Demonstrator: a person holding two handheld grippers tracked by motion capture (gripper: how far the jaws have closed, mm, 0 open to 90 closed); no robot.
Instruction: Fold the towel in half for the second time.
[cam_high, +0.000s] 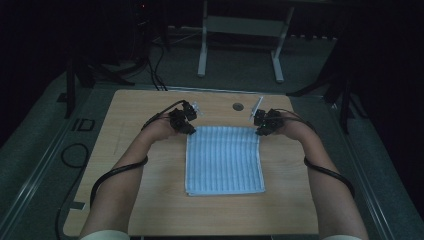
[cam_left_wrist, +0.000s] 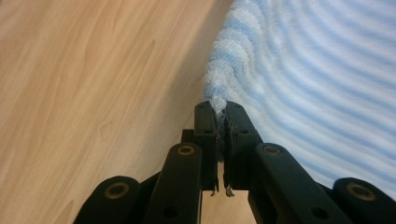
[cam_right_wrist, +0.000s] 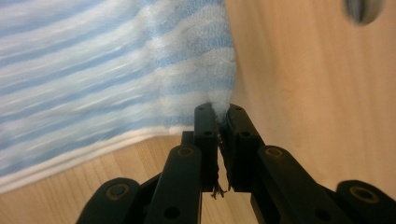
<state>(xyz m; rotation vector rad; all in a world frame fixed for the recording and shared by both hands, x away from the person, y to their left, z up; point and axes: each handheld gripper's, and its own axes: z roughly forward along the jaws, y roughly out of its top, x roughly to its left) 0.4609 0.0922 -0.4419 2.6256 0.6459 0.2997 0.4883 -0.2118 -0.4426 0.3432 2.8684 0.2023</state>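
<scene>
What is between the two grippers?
The far edge of the striped towel runs between them in the high view. The left gripper pinches one far corner, the right gripper the other, above the table.

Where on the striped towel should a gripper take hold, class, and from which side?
Grip the striped towel at its two far corners, coming from the outer sides. It lies flat, so only edges and corners offer a pinchable fold; the left gripper and right gripper already pinch them.
</scene>
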